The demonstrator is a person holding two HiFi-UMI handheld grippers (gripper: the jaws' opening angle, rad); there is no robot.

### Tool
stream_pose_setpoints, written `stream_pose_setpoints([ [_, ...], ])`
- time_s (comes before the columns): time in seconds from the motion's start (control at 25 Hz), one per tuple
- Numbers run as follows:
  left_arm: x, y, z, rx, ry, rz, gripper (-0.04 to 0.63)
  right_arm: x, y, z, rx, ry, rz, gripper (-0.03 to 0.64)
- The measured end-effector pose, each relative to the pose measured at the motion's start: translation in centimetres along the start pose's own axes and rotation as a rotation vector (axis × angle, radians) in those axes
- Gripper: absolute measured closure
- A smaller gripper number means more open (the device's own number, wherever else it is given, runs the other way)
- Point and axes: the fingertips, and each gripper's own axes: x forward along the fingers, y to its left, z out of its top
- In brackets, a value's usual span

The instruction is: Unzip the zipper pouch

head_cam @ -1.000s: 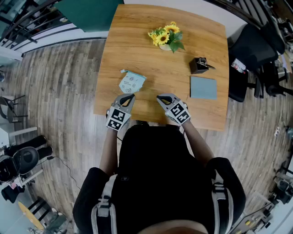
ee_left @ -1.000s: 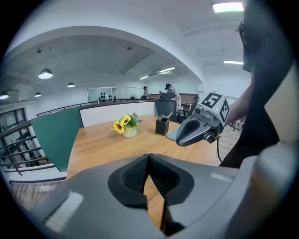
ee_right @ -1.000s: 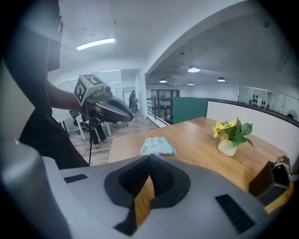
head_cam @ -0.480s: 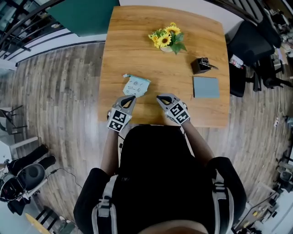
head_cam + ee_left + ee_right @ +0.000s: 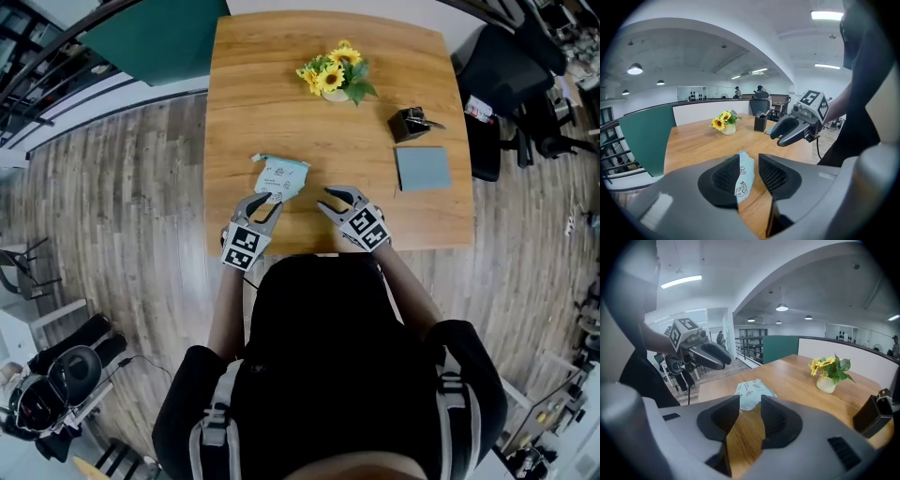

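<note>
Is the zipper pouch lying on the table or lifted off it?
Lying down: the pouch rests flat on the table, nothing gripping it.

looks along the right gripper (image 5: 750,401), jaws just opened and apart, only bare table (image 5: 797,380) between. just beyond the tips, a pale blue pouch (image 5: 753,392) flat on the wood. far left, the left gripper (image 5: 710,356) in the air, just opened too. right, yellow flowers (image 5: 829,369) in a vase, then a black holder (image 5: 874,416).
</note>
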Motion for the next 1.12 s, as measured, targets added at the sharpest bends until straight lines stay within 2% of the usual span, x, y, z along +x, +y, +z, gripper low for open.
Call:
stream_pose_setpoints([
  [0.12,0.1,0.1,-0.3,0.009,0.015,-0.011,0.434,0.2,-0.1,-0.2,0.019,-0.009,-0.014,0.431],
  [0.36,0.4,-0.2,-0.6,0.013,0.036,-0.036,0.403,0.7,0.3,-1.1,0.061,0.011,0.012,0.36],
  [0.68,1.4,-1.5,-0.8,0.006,0.054,-0.046,0.399,1.3,0.0,-2.4,0.096,0.019,0.051,0.359],
  [1.12,2.3,-2.8,-1.5,-0.042,0.094,-0.022,0.399,3.2,-1.7,-3.0,0.015,0.075,0.105,0.37],
])
